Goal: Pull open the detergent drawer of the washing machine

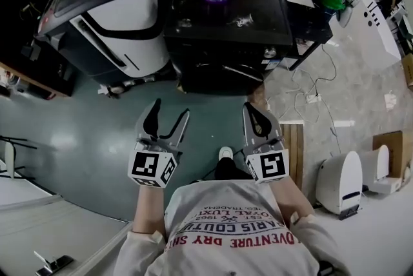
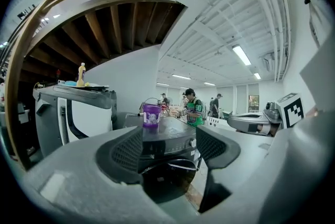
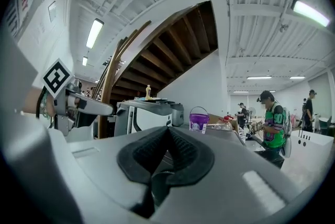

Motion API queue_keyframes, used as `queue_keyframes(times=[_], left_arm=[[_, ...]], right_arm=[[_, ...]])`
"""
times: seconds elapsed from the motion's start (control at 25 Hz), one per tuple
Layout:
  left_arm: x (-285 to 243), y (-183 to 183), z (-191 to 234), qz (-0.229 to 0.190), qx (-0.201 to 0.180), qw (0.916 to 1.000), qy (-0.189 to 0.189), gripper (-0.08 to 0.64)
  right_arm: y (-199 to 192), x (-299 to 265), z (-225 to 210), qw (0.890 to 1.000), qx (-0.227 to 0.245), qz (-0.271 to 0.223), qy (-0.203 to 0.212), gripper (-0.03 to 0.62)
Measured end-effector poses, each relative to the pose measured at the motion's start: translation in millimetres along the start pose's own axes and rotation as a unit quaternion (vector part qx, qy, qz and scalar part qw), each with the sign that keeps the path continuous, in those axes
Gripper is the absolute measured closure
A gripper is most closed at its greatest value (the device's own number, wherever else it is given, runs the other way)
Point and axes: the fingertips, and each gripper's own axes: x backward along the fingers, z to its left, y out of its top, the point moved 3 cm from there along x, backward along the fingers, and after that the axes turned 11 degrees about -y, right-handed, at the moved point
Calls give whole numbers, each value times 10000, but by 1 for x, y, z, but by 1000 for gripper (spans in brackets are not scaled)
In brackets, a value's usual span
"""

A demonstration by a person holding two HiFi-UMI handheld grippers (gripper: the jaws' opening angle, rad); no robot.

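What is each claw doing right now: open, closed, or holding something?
Left claw: open, holding nothing.
Right claw: closed, holding nothing.

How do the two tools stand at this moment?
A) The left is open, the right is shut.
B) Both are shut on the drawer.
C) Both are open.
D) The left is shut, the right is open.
A: the left tool has its jaws apart, with the washing machine showing between them at a distance, while the right tool has its jaws together on nothing.
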Motion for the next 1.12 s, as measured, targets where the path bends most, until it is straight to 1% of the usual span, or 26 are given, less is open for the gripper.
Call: queue_keyframes(times=[0.12,0.2,0.36,0.48,0.56,0.68,0.76,0.84,0.92,1.0,1.08,1.12], left_arm=[[-40,5,2,-58,175,9998,96,242],[-63,5,2,4,219,9997,103,242],[-98,-4,12,148,257,9994,202,242],[-118,-23,26,248,472,9982,264,244],[-128,-40,39,297,732,9964,295,244],[-143,-65,68,354,1083,9929,354,261],[-153,-79,88,286,1253,9911,344,264],[-162,-89,103,50,1503,9885,138,264],[-172,-98,113,-224,1786,9835,-204,262],[-183,-110,120,-246,2007,9782,-477,262],[-195,-129,132,-152,2253,9721,-642,262],[-202,-140,139,-149,2422,9675,-704,262]], right_arm=[[-6,-28,-33,9999,-52,34,89,592],[-9,-45,-51,9999,-66,44,143,592],[-17,-77,-72,9995,-80,66,300,592],[-30,-100,-79,9991,-98,169,385,592],[-40,-115,-79,9986,-135,270,435,592],[-52,-139,-73,9978,-201,380,512,592],[-59,-153,-67,9973,-198,425,565,592],[-67,-166,-59,9971,-158,464,576,592],[-74,-177,-55,9975,-195,495,473,592],[-80,-189,-52,9975,-341,517,328,592],[-90,-204,-44,9971,-446,563,249,592],[-97,-213,-39,9969,-454,589,244,592]])
